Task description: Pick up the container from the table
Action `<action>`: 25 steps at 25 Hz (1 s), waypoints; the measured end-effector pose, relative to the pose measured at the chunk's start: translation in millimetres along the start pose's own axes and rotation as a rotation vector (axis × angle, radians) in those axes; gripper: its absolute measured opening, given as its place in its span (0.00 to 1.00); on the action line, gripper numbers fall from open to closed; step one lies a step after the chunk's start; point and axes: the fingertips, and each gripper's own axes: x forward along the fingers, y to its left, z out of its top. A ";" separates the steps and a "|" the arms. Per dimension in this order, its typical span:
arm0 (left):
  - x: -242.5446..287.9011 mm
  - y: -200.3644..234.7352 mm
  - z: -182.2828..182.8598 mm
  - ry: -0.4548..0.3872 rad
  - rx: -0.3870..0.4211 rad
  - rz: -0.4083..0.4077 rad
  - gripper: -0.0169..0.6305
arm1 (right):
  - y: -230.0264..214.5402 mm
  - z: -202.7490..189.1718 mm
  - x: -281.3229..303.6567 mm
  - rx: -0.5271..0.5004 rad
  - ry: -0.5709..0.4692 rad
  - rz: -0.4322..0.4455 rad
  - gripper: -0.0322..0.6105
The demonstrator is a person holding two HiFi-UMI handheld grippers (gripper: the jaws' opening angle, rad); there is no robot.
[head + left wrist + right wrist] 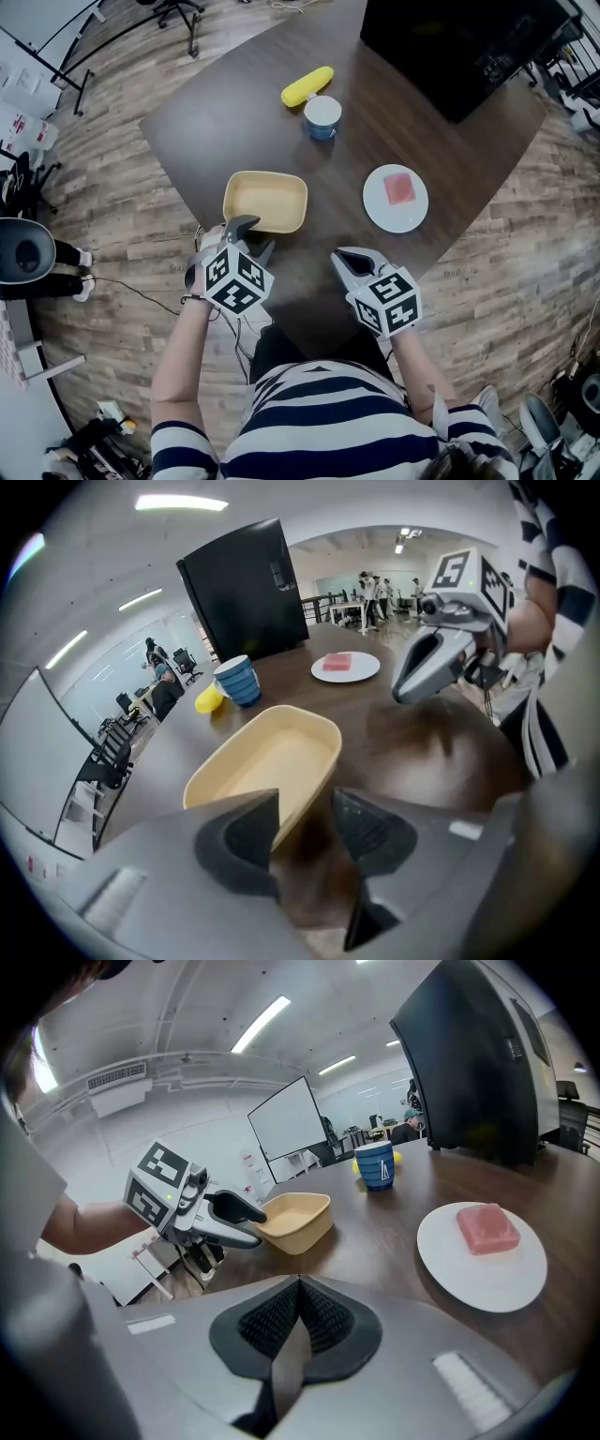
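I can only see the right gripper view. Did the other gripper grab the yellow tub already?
Observer: Not yet. The left gripper view shows the left gripper open, with the near rim of the yellow container between its jaws, one jaw over the inside and one outside.
Operator: What is the yellow bit poking out behind the blue cup?
Observer: The head view looks down on it: a long yellow thing lying flat right beside the blue cup. I cannot tell exactly what it is.
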 end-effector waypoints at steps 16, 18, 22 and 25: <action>28.7 -3.5 -4.0 0.134 0.276 -0.059 0.03 | -3.1 -15.1 11.4 -0.001 0.034 0.056 0.04; 28.0 -4.7 -3.7 0.131 0.292 -0.048 0.03 | -2.0 -16.0 10.2 -0.001 0.030 0.060 0.04; 26.0 -11.7 2.5 0.131 0.363 -0.005 0.03 | -3.7 -16.6 4.6 -0.003 0.017 0.071 0.04; 22.5 -20.7 7.0 0.128 0.383 -0.012 0.03 | -5.4 -18.7 0.7 -0.007 0.015 0.084 0.04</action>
